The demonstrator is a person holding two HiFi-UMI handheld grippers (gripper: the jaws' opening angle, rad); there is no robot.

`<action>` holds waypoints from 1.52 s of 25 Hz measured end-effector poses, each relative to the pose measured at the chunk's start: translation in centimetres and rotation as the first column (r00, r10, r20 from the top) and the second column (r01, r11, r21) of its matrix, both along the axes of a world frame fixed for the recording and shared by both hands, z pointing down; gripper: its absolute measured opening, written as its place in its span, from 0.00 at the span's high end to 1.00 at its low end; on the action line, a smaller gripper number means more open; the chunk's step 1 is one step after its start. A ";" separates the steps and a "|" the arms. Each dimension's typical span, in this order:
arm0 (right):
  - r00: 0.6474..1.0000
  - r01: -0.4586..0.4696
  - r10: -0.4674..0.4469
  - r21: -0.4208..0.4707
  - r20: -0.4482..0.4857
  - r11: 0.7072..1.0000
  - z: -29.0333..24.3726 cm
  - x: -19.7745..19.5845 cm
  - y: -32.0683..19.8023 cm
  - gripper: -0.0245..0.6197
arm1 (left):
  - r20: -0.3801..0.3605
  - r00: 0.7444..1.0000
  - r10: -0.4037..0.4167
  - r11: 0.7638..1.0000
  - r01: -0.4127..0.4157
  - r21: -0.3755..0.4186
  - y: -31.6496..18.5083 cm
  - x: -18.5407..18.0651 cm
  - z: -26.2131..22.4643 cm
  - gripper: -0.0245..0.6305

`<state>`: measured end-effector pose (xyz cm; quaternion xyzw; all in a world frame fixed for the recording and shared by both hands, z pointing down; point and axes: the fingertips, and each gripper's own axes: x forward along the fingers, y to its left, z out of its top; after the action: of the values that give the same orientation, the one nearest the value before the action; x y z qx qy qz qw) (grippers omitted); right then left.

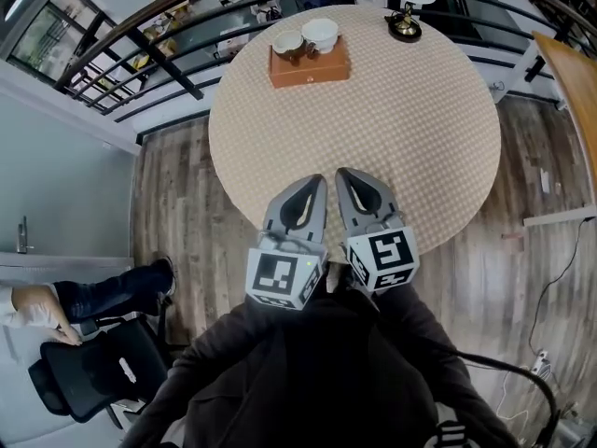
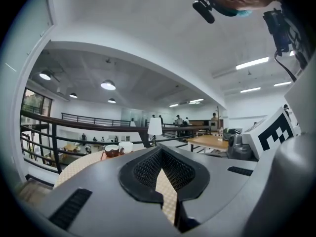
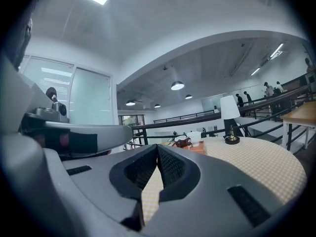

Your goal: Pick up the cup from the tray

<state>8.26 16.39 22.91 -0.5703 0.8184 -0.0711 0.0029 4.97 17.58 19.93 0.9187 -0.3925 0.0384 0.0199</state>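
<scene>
Two cups on tray, jaws together

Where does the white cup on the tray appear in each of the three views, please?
Head view: the white cup is at top centre, at the right end of the tray.
Left gripper view: left of centre, left of the lamp.
Right gripper view: slightly right of centre, left of the lamp.
Shared landmark: the white-shaded lamp on the table.
</scene>
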 end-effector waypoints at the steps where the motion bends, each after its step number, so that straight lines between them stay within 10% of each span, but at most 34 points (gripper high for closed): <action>1: 1.000 0.006 -0.006 -0.005 -0.007 1.000 0.2 -0.1 -0.5 0.95 | -0.007 1.000 -0.005 1.000 0.005 -0.004 -0.6 0.0 0.2 0.95; 38: 0.995 -0.076 0.061 -0.216 -0.072 0.973 8.3 0.6 -27.1 0.95 | -0.109 0.993 -0.054 0.971 0.027 -0.239 -27.6 -0.7 7.9 0.95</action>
<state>8.83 -10.72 31.19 -0.5971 0.7850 -0.1420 -0.0841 4.27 -10.07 27.83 0.9023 -0.4021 0.0316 0.1525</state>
